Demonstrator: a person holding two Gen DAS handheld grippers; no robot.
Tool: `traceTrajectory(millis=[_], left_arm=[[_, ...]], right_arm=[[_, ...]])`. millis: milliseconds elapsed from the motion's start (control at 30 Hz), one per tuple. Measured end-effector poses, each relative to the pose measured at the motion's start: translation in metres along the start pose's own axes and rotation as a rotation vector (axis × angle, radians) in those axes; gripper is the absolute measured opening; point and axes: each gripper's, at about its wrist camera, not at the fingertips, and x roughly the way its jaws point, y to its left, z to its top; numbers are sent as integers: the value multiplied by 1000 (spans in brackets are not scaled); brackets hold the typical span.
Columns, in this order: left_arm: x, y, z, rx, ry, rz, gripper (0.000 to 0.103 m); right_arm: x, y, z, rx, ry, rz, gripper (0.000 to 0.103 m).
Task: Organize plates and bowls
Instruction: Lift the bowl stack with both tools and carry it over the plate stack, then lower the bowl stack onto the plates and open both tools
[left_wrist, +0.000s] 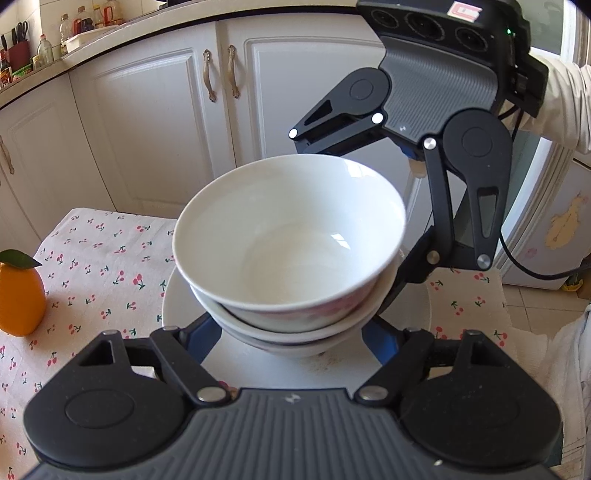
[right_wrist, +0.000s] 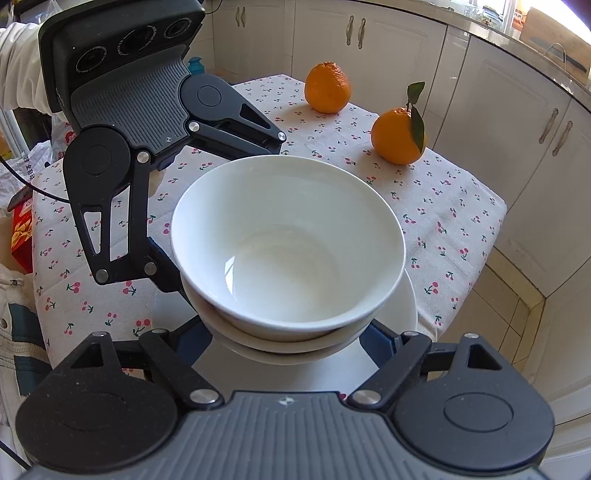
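I see a stack of bowls (left_wrist: 291, 251), glossy white ceramic, round and deep, nested three high, with a faint pink pattern on the outside of the upper ones. The stack sits on a flat white plate (left_wrist: 177, 314), which rests on a table under a matte cotton tablecloth (left_wrist: 96, 251) printed with small red cherries. Both my tools are ribbed grey plastic bodies with black jointed linkages and blue finger pads. My left gripper (left_wrist: 291, 341) has its fingers spread wide around the lower bowls, one blue pad on each side of the stack; my right gripper (right_wrist: 288, 338) is spread the same way from the opposite side. I cannot tell whether either pair of pads is actually pressing the ceramic or just flanking it, since the bowls hide the tips. A dimpled orange with a leaf (right_wrist: 397, 134) stands on the cloth, a second orange (right_wrist: 327, 86) behind it, well apart from the bowls. White panelled cabinet doors (left_wrist: 147, 110) with curved metal handles stand behind.
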Motion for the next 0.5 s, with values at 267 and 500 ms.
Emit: traceTrajectory(millis=[267, 500], left_arm=[[-1, 0, 0, 0, -5, 6, 83], [-1, -4, -1, 7, -9, 24, 83]], right_arm=[[1, -2, 1, 10, -1, 5, 90], [2, -1, 0, 16, 0, 6, 93]])
